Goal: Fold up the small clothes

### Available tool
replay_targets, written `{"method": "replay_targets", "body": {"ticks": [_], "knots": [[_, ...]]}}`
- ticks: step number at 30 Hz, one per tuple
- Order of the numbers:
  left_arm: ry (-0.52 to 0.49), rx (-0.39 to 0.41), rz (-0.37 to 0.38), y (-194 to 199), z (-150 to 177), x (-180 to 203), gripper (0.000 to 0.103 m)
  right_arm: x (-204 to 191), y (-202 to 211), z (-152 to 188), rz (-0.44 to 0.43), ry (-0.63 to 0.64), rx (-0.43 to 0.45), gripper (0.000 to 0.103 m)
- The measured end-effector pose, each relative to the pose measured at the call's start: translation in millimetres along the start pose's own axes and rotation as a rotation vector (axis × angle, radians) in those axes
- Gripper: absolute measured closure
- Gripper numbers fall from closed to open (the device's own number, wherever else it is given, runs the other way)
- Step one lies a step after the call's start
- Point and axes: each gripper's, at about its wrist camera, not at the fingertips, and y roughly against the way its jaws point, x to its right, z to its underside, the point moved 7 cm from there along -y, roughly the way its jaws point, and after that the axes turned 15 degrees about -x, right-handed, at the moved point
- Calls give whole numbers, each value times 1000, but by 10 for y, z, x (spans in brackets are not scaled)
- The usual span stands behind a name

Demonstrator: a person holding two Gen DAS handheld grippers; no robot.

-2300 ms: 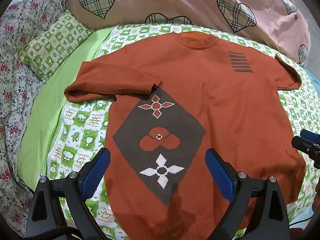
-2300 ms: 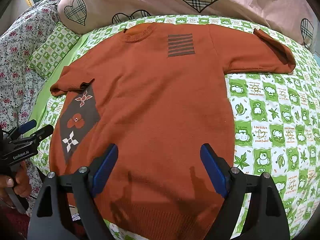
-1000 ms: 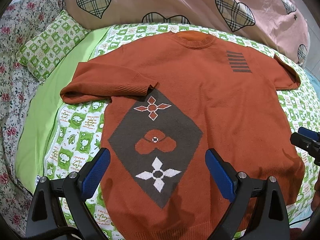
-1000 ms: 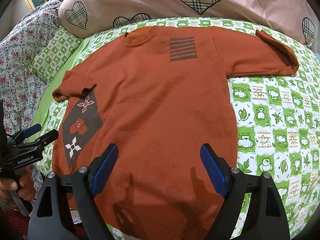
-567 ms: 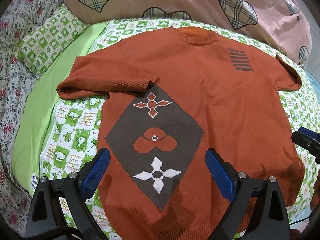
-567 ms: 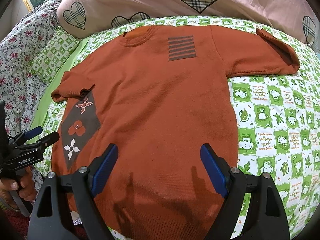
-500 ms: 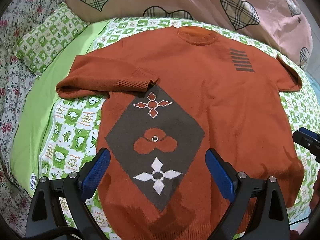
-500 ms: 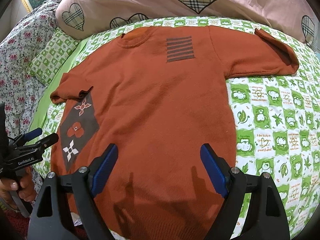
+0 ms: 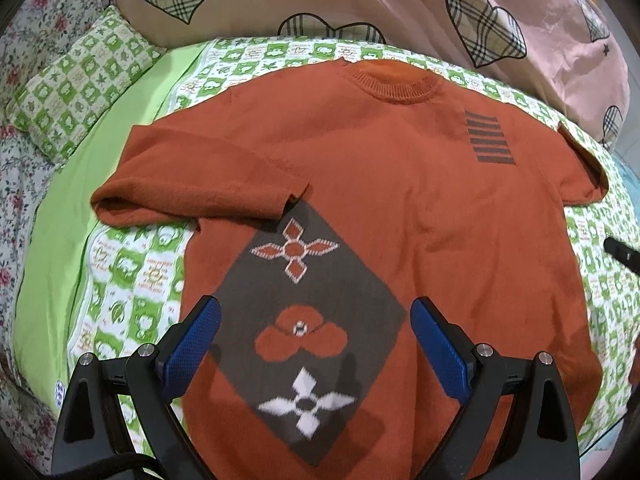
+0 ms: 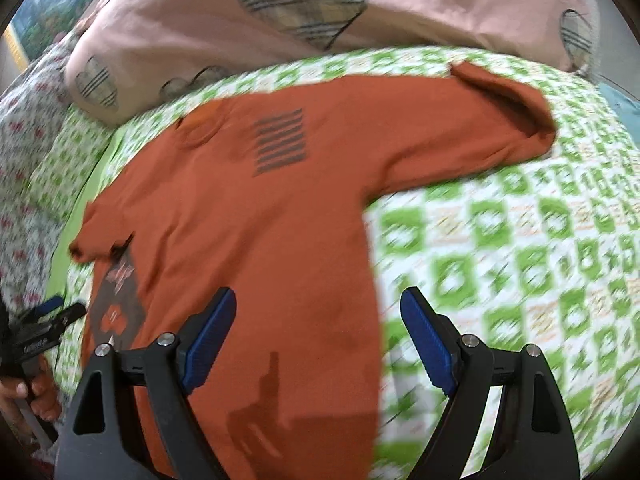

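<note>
A rust-orange knit sweater (image 9: 400,184) lies flat, front up, on the bed, collar at the far side. It carries a dark diamond panel (image 9: 304,320) with flower motifs and a patch of dark stripes (image 9: 490,142). The left sleeve (image 9: 192,192) is folded inward across the body; the right sleeve (image 10: 480,132) stretches out sideways. My left gripper (image 9: 314,340) hovers open above the diamond panel near the hem. My right gripper (image 10: 318,344) hangs open over the sweater's (image 10: 260,220) right side edge, in a blurred view. Neither holds anything.
A green-and-white patterned bedspread (image 9: 132,264) covers the bed. A pink heart-print duvet (image 9: 360,4) is bunched at the far side, a matching green pillow (image 9: 76,80) at the far left. A hand (image 10: 24,396) holds the other gripper at the right wrist view's left edge.
The right gripper has swung to the right, from over the sweater's middle to its right side edge, blurring its view. The left gripper has moved in slightly closer to the sweater. Both stay open.
</note>
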Motion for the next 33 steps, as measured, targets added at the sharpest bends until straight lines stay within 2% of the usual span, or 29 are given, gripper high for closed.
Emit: {"method": "replay_targets", "body": {"ticks": [6,12,15,19,22,24,25,26,29,33], "knots": [[3,0,19,-92,-333,23,7,680,57,-652,74,-93,59,19],[34,-14,40,-207,-653,-16,7,1199,-24,-1529,175,-104,122,19],[53,-32,51,-285,-727,-37,7,1337,-234,-1857,219,-84,106,19],[63,-56,62,-380,-763,-65,7,1499,-556,-2093,281,-54,44,20],[57,-70,57,-440,-769,-87,7,1624,-769,-2159,326,-52,-9,37],[56,-77,55,-474,-771,-108,7,1711,-864,-2206,352,-57,-33,69],[58,-81,56,-491,-777,-120,7,1749,-868,-2213,352,-66,-40,79],[62,-82,59,-507,-786,-139,7,1779,-847,-2217,348,-77,-41,95],[72,-89,70,-540,-789,-152,7,1695,-704,-2219,303,-84,1,95],[76,-97,91,-569,-791,-129,7,1042,-457,-2148,95,14,67,95]]}}
